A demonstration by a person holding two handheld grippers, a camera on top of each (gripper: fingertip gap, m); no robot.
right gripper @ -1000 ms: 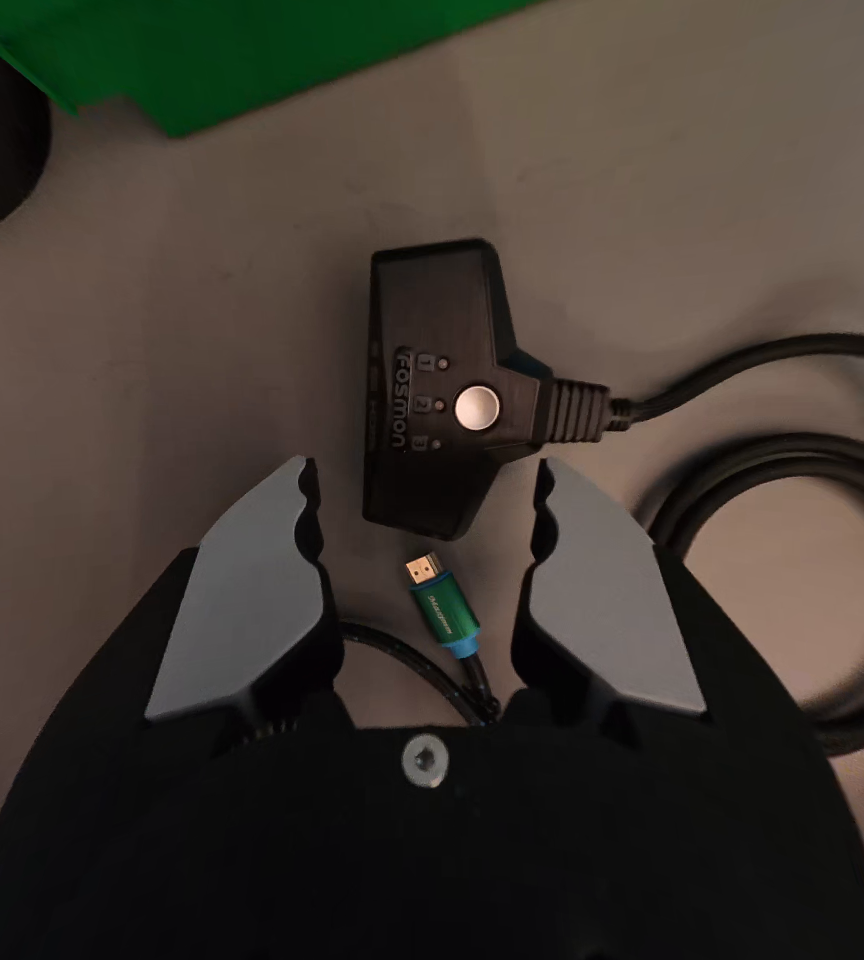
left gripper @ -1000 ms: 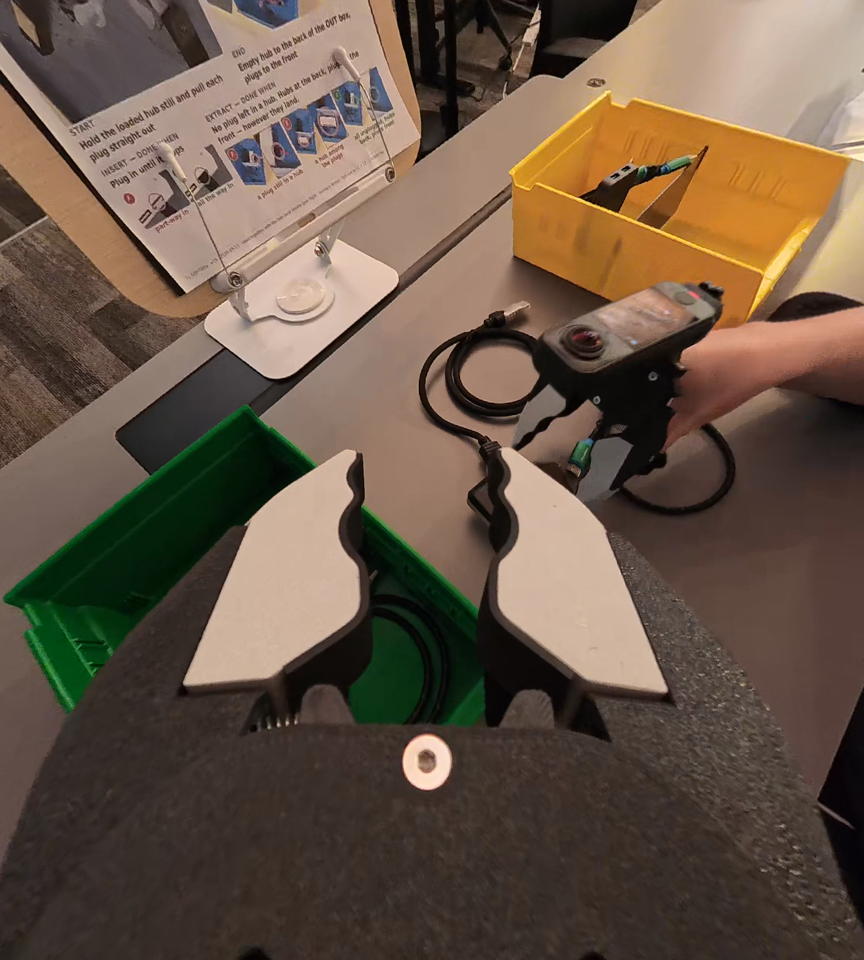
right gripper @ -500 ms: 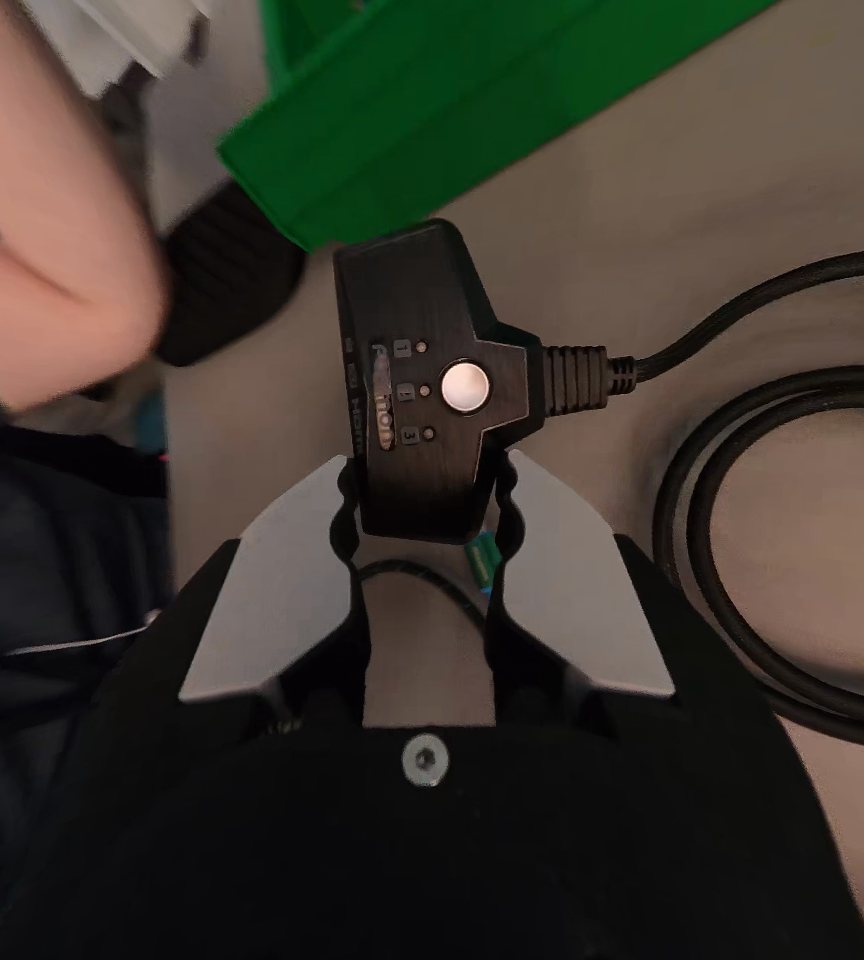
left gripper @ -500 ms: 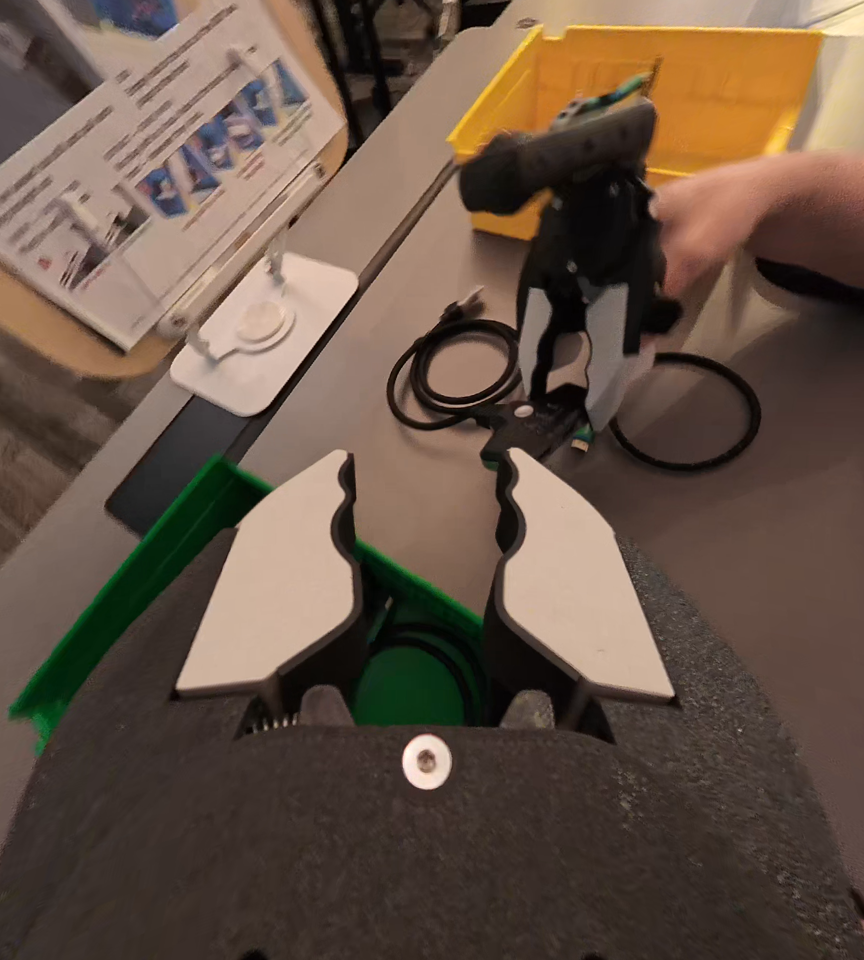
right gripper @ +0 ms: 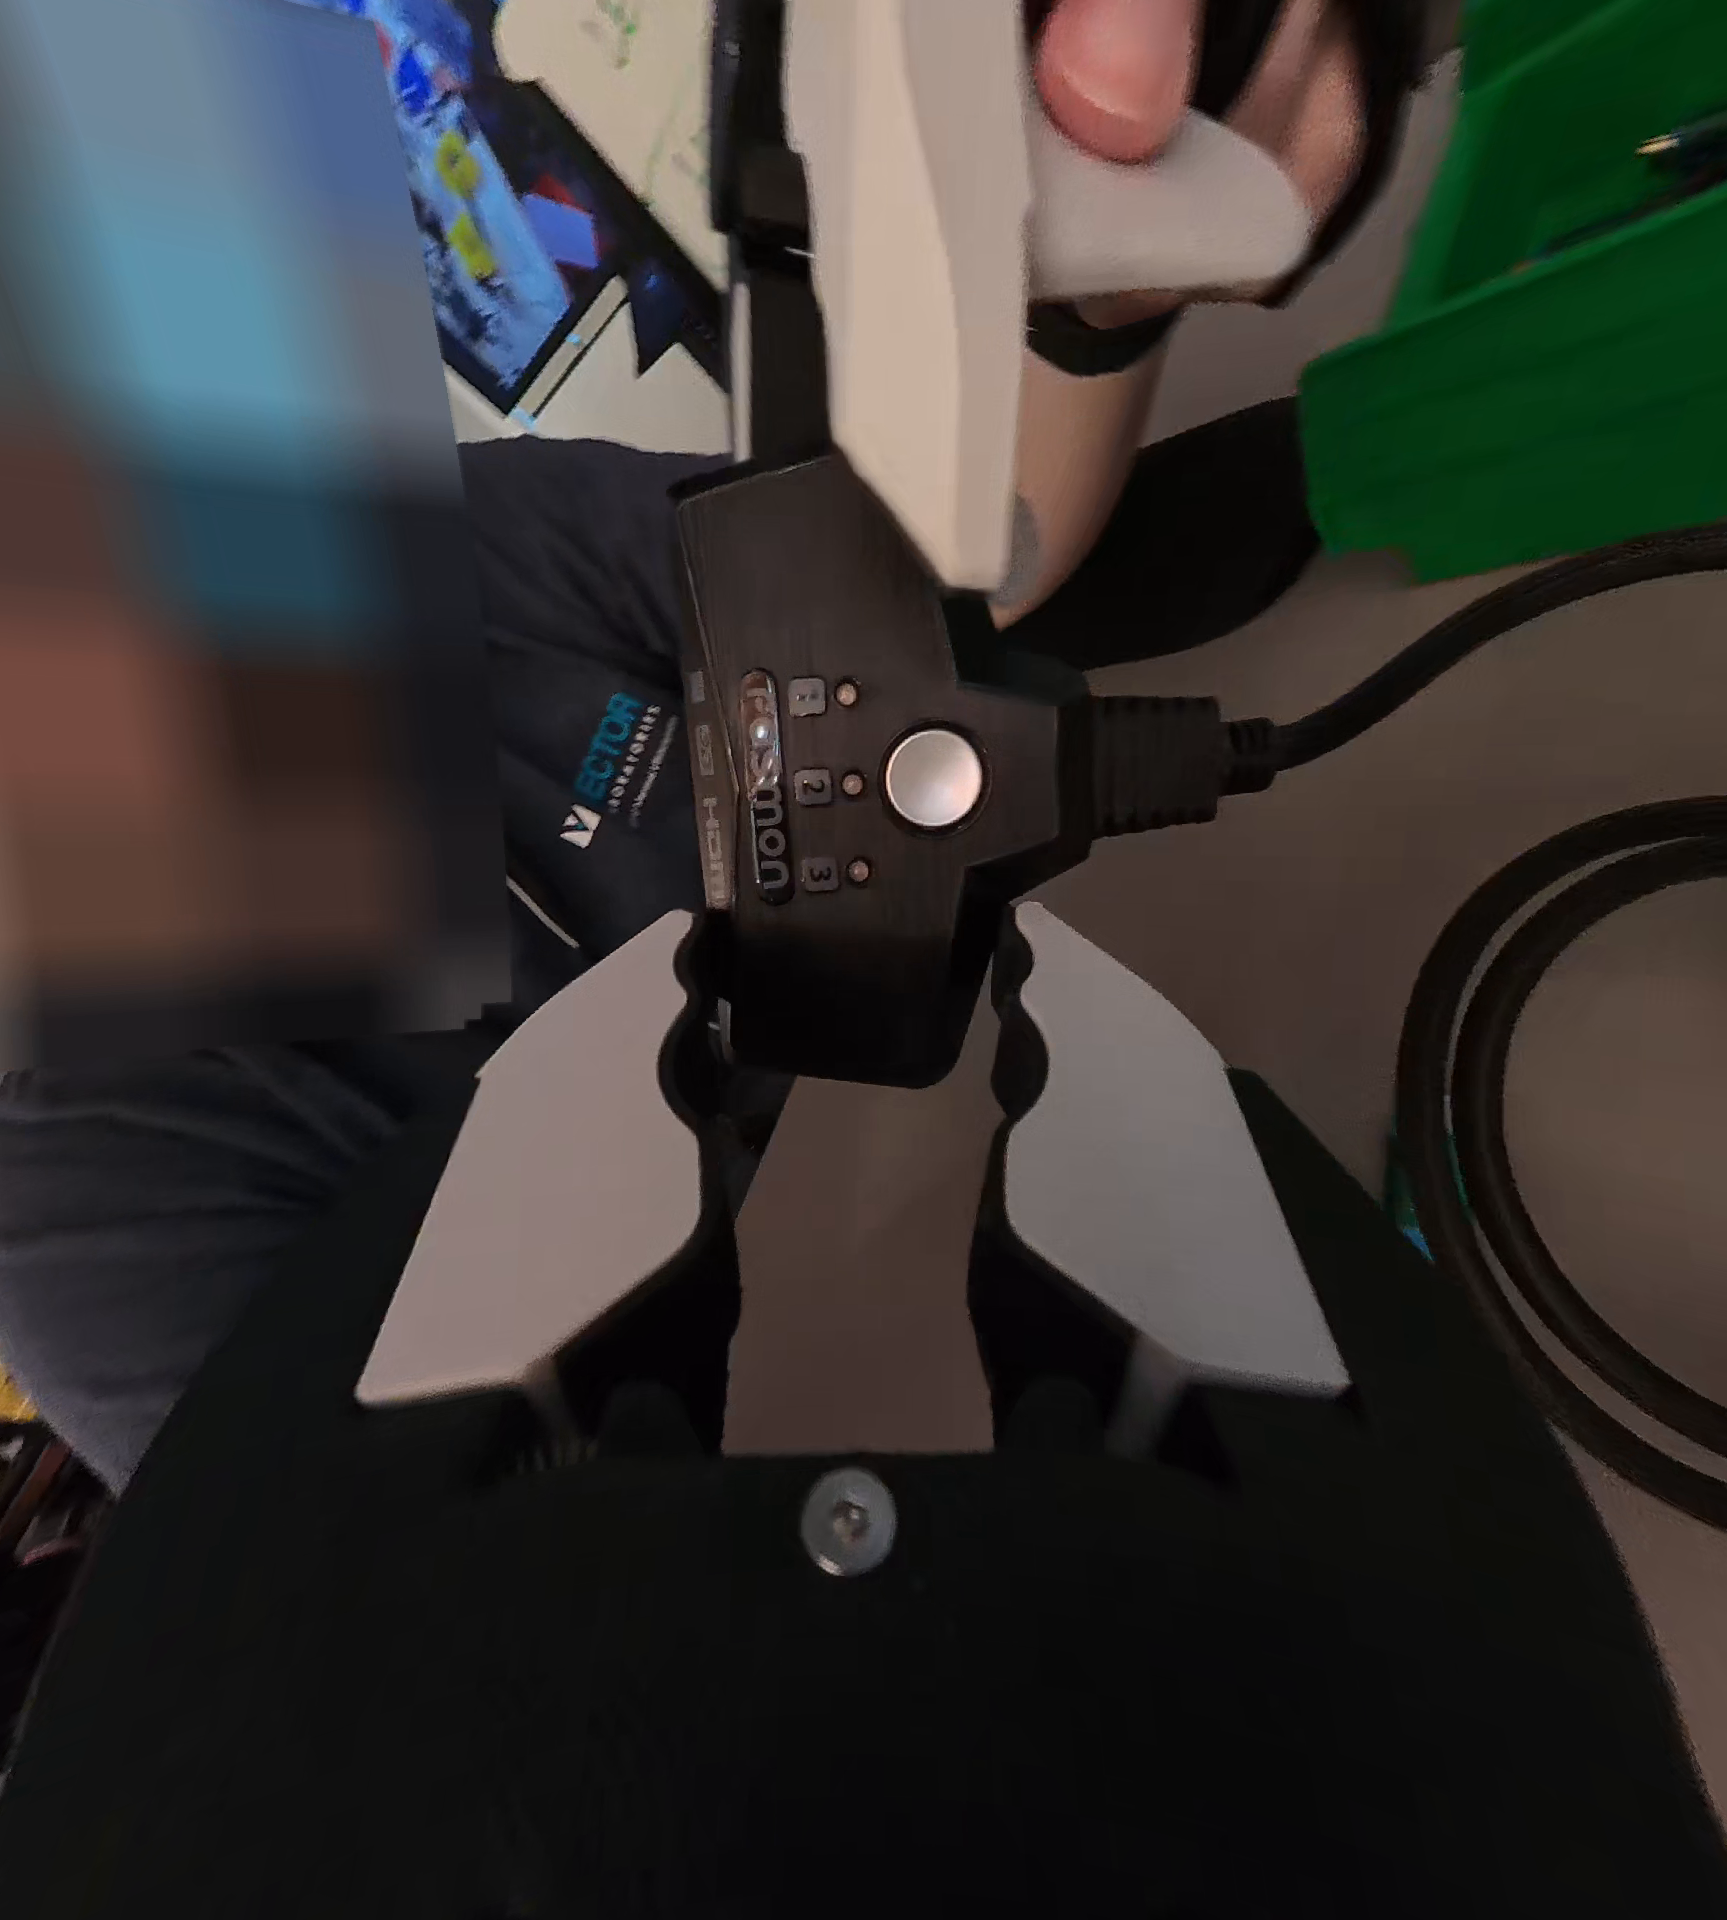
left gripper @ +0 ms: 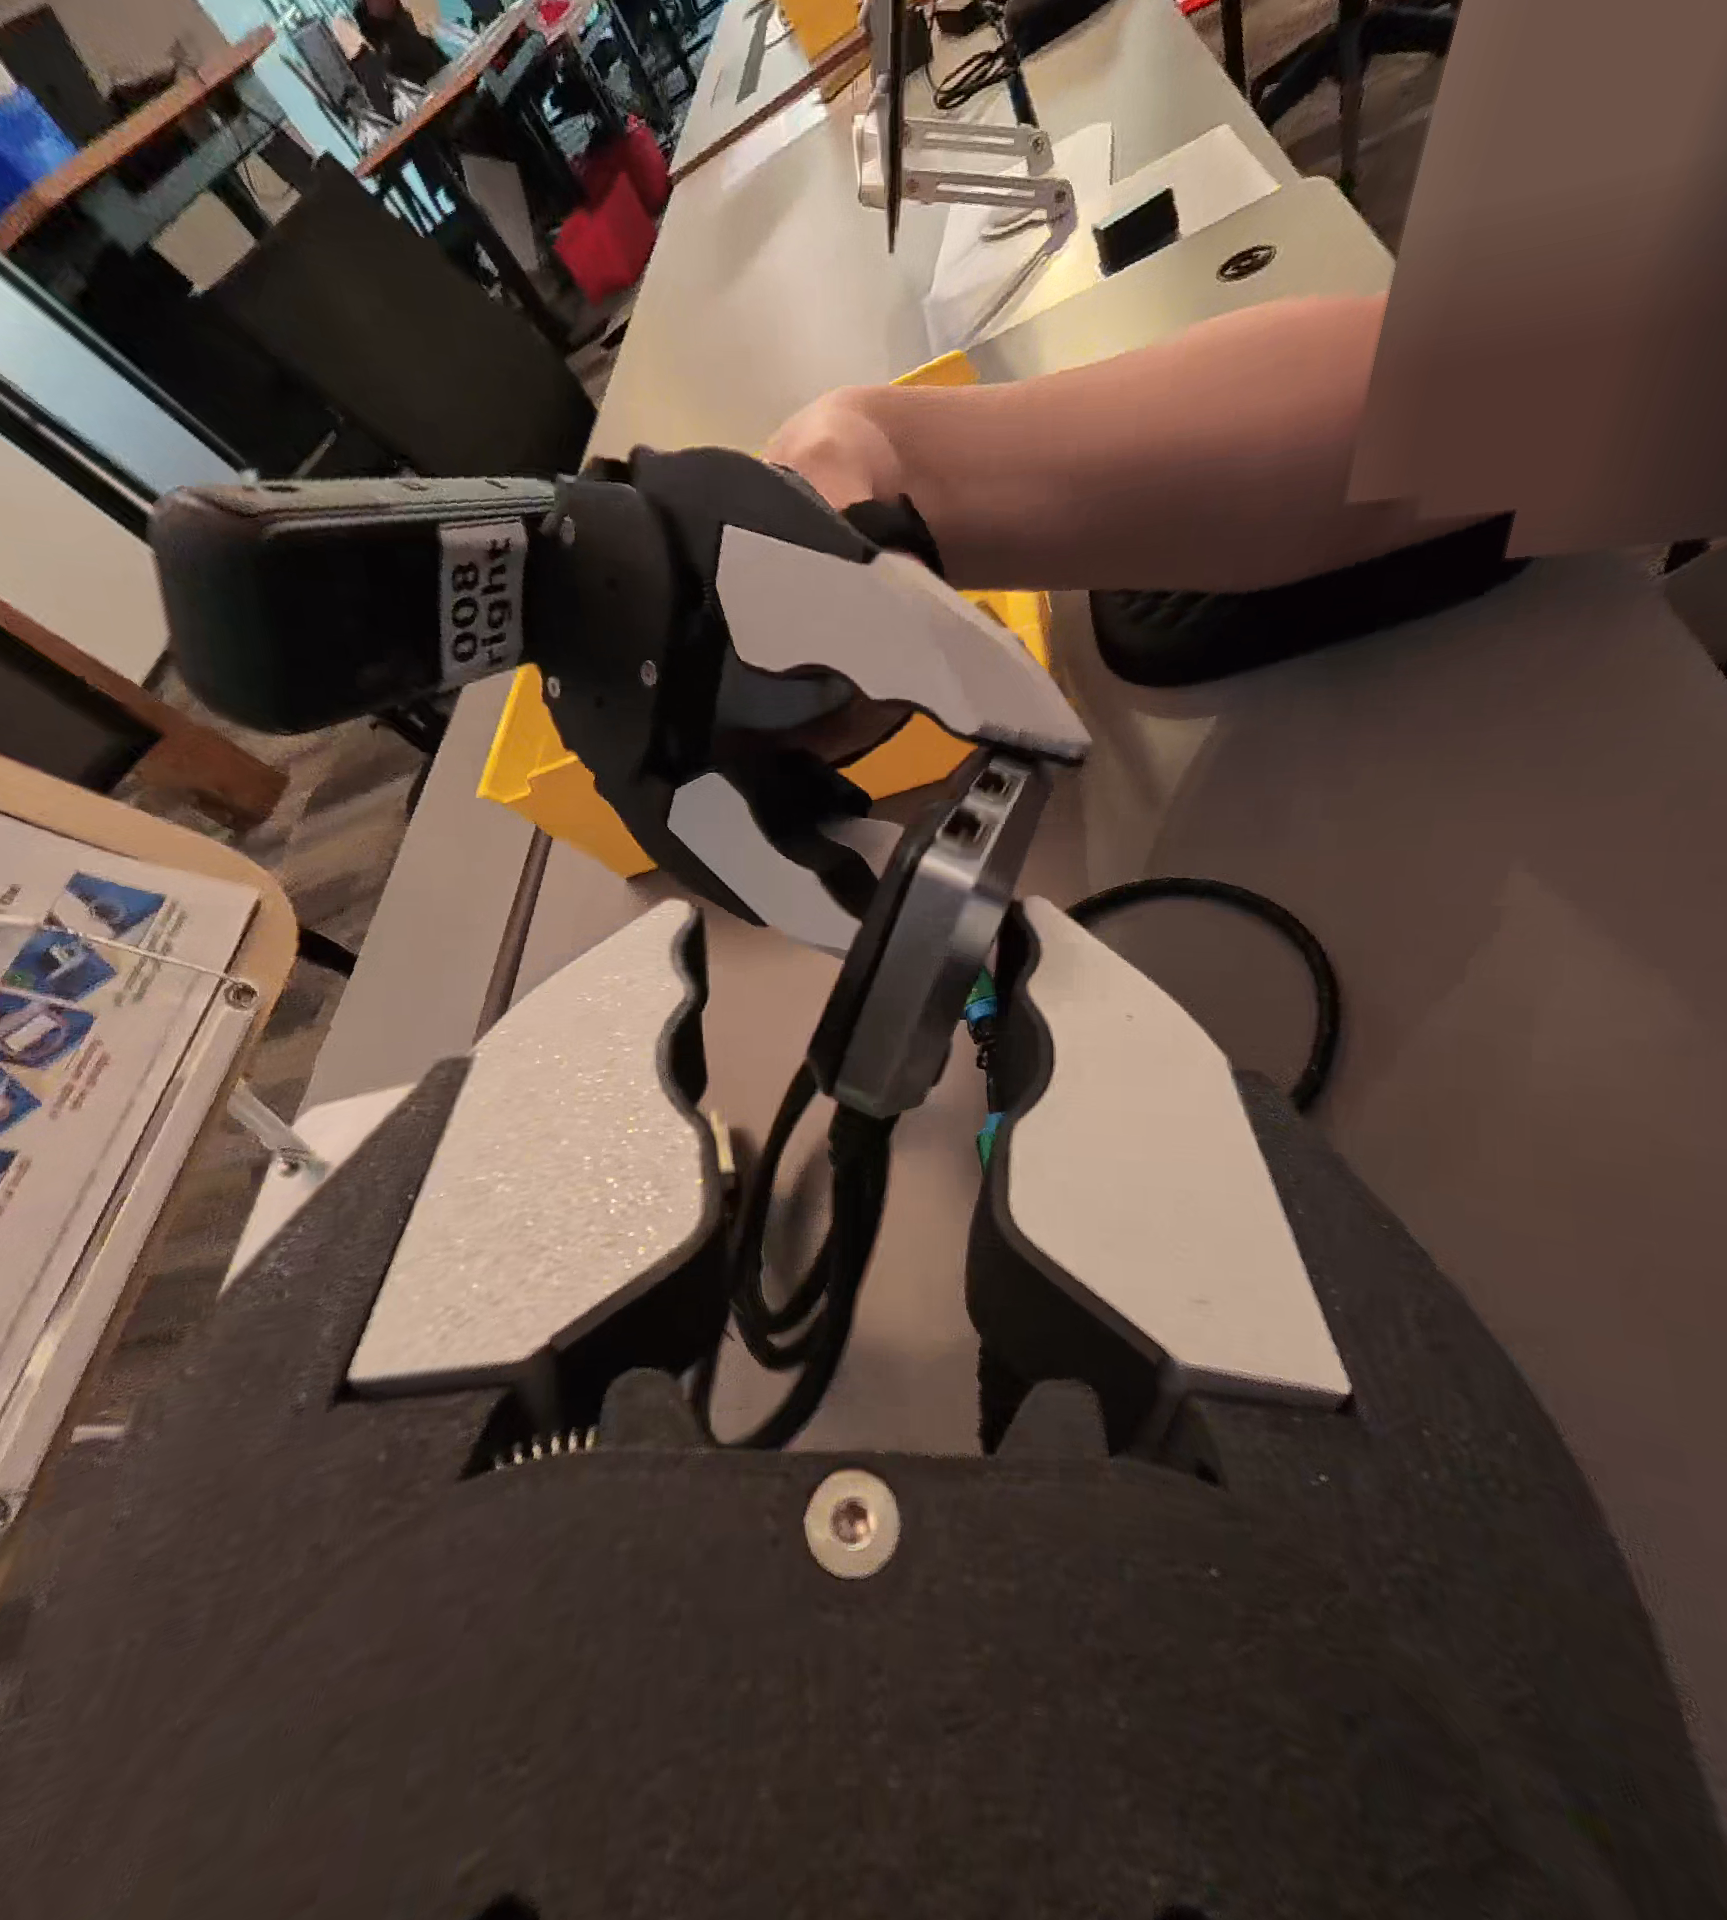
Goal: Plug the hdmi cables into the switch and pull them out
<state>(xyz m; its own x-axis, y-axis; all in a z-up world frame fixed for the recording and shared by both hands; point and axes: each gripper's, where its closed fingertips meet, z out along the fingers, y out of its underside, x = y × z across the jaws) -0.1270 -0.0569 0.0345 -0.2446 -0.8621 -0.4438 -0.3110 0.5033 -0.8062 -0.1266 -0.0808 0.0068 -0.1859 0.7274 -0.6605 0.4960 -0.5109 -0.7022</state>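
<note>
Lifted off the grey table (right gripper: pixel 1669 1091) since a second ago, the black HDMI switch (right gripper: pixel 843 790) now hangs clamped by its near end in the right gripper (right gripper: pixel 843 997). Left of the switch sits the instruction sheet (left gripper: pixel 59 1091); the left gripper (left gripper: pixel 854 971), jaws parted, brackets the switch's far end. Right of the switch its coiled cable (right gripper: pixel 1461 1195) rests on the table, below the green bin (right gripper: pixel 1565 364).

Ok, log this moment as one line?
right gripper: shut on switch, lifted off table | left gripper: open around switch | ports: no plug visible | black cable: attached
</note>
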